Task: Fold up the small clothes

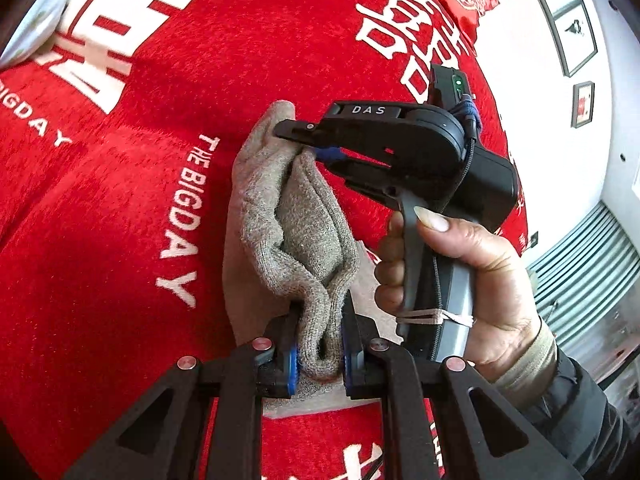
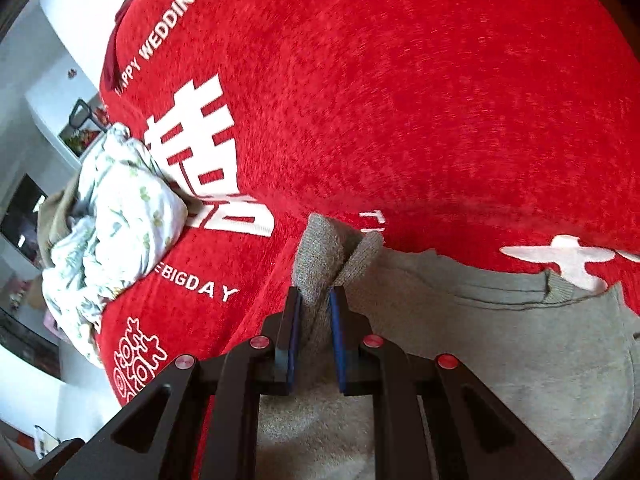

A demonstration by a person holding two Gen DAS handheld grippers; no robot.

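A: Start with the left wrist view. What sits closest to your lens?

B: Your left tongs (image 1: 319, 354). The blue pads are clamped on a bunched fold of the grey knit garment (image 1: 298, 236), which rises from between them in thick ridges.

A: And further out in that view?

B: Your right tongs (image 1: 316, 148) come in from the right, held in your right hand (image 1: 460, 280). They are pinched together on the far end of the same fold, so the knit is strung between the two. Below it lies the red blanket (image 1: 160, 208) with white lettering, and a flat part of the garment rests on that blanket under the raised fold.

A: Now the right wrist view, nearest thing first.

B: Your right tongs (image 2: 316, 328) again, closed on a twisted grey edge of the garment (image 2: 480, 340) that pokes up past the pads. The rest of the knit spreads flat to the right, its ribbed neckline (image 2: 552, 292) lying on the red blanket (image 2: 400, 100).

A: Anything else there?

B: A crumpled white floral cloth (image 2: 116, 224) sits at the left edge of the blanket, well apart from the garment.
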